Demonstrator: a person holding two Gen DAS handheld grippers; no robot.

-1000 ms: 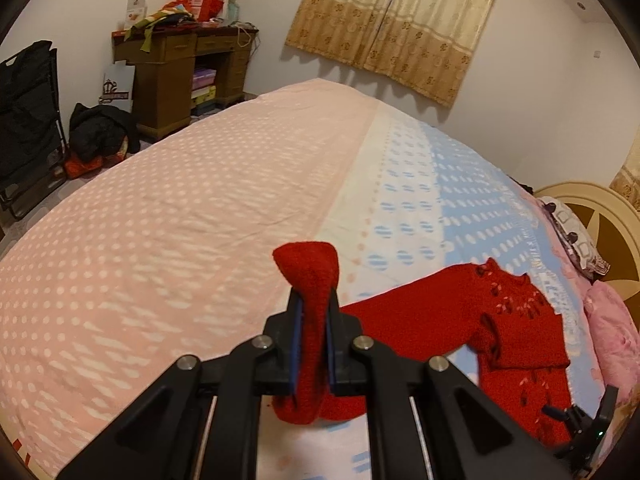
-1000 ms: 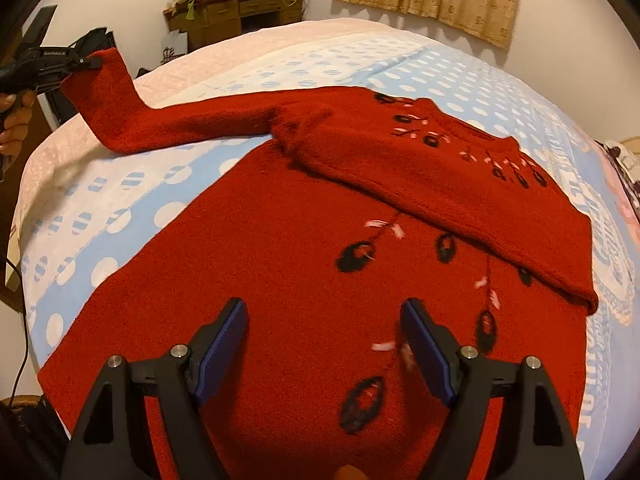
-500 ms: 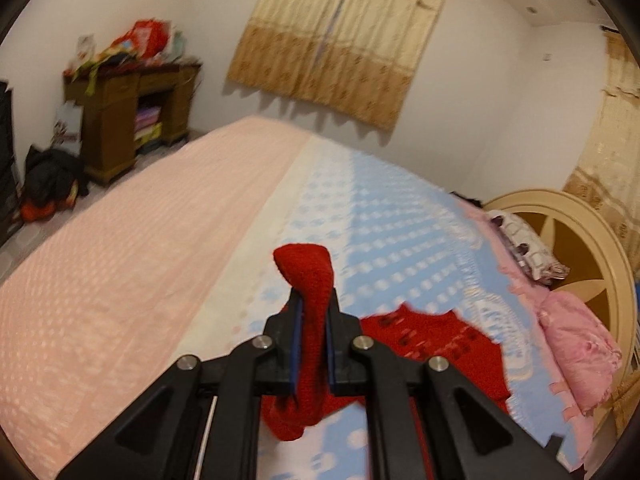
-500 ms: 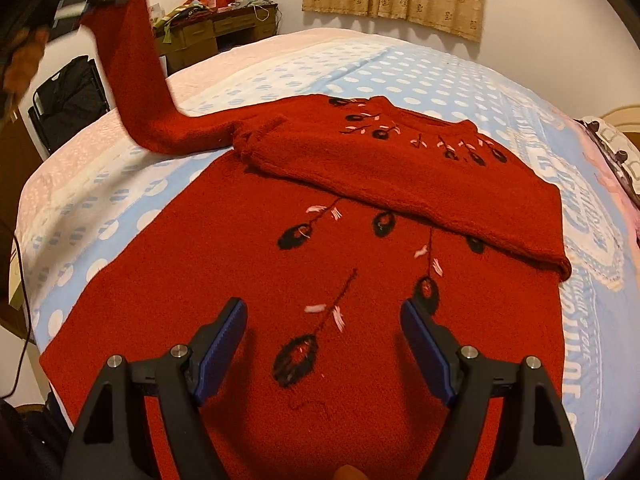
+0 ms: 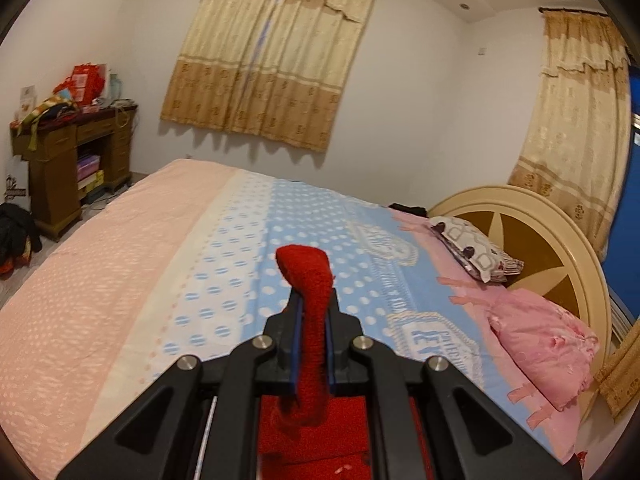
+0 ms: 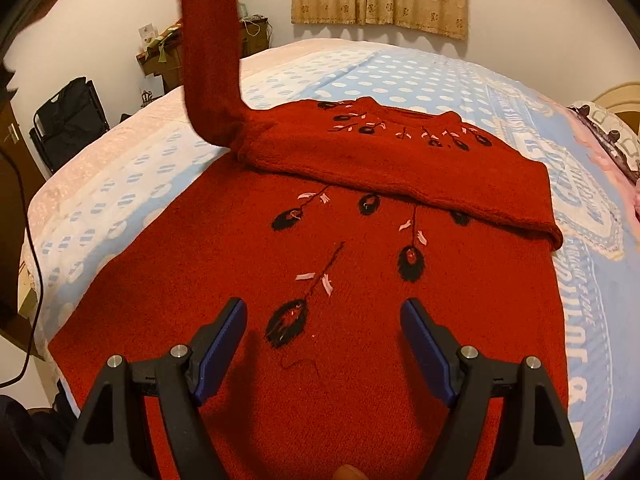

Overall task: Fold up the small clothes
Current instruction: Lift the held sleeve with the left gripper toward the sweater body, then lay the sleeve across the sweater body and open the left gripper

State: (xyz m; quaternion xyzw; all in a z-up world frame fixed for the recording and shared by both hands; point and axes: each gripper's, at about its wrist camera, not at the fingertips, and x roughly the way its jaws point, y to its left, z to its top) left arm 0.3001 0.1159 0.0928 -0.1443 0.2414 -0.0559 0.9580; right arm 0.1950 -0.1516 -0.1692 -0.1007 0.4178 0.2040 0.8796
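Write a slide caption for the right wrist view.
Open right gripper hovers over red sweater on bed, one sleeve lifted.

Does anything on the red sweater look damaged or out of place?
Perhaps one thing: a loose dark thread curls on the sweater below the nearest black flower, like a pulled stitch. The sleeve is simply lifted for folding.

The sweater [image 6: 360, 280] is thick red knit wool, fuzzy and matt, with black and pink stitched flowers. Its sleeve [image 5: 310, 300] looks coarse and nubbly. The bed sheet [image 5: 120, 280] is smooth printed cotton-like cloth. Each tool is matt black plastic with ribbed blue pads [image 6: 222, 344] and shiny metal pins. The curtain [image 5: 264, 52] is soft patterned fabric; the headboard [image 5: 560, 232] is glossy painted wood.
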